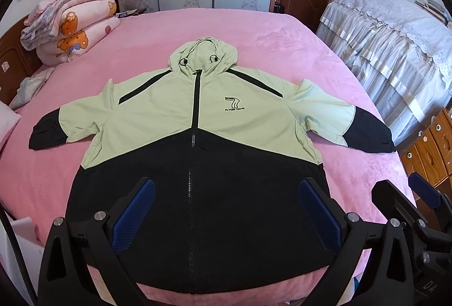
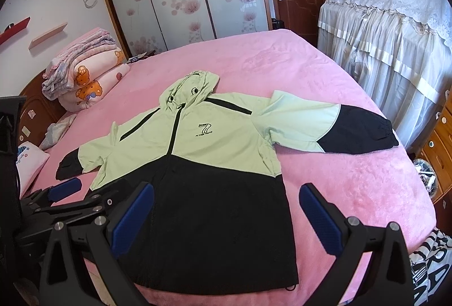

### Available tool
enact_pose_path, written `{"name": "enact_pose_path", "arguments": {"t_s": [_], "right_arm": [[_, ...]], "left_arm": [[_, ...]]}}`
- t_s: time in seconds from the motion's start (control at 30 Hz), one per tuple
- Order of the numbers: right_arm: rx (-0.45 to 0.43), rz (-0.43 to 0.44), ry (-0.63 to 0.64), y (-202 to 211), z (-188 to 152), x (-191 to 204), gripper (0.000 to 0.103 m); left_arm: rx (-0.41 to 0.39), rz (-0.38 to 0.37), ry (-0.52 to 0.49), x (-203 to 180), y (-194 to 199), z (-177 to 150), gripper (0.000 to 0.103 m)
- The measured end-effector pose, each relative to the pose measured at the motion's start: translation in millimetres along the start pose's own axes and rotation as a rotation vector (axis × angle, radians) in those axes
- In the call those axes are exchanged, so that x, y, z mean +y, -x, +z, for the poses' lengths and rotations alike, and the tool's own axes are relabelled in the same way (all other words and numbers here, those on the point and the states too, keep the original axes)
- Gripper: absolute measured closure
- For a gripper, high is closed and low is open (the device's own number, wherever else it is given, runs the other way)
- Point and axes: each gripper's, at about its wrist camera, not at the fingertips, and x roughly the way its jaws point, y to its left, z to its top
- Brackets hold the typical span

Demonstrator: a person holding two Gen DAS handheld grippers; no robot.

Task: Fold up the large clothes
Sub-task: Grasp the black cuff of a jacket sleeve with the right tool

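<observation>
Green-and-black jacket (image 1: 195, 142) is lying flat on the pink bed (image 1: 282, 34), its long axis running hem-to-hood away from you; your left gripper (image 1: 226, 218) and right gripper (image 2: 226, 218) are both hovering released, empty, over its near hem.

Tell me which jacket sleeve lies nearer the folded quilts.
The sleeve on the headboard side, its black cuff pointing toward the stacked quilts. The other sleeve stretches toward the lace-covered furniture.
</observation>
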Motion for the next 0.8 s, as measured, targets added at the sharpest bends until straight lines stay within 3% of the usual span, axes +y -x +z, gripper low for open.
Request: {"name": "enact_pose_path", "arguments": {"t_s": [0.17, 0.47, 0.8], "right_arm": [[-0.040, 0.009, 0.003, 6, 15, -7, 0.000], [-0.087, 0.038, -0.070, 10, 57, -36, 0.000], [-0.077, -0.065, -0.243, -26, 99, -141, 0.000]], "left_arm": [[-0.024, -0.018, -0.014, -10, 3, 14, 0.002], [-0.154, 0.021, -0.078, -45, 12, 54, 0.002], [-0.223, -0.030, -0.085, -95, -21, 107, 0.002]]}}
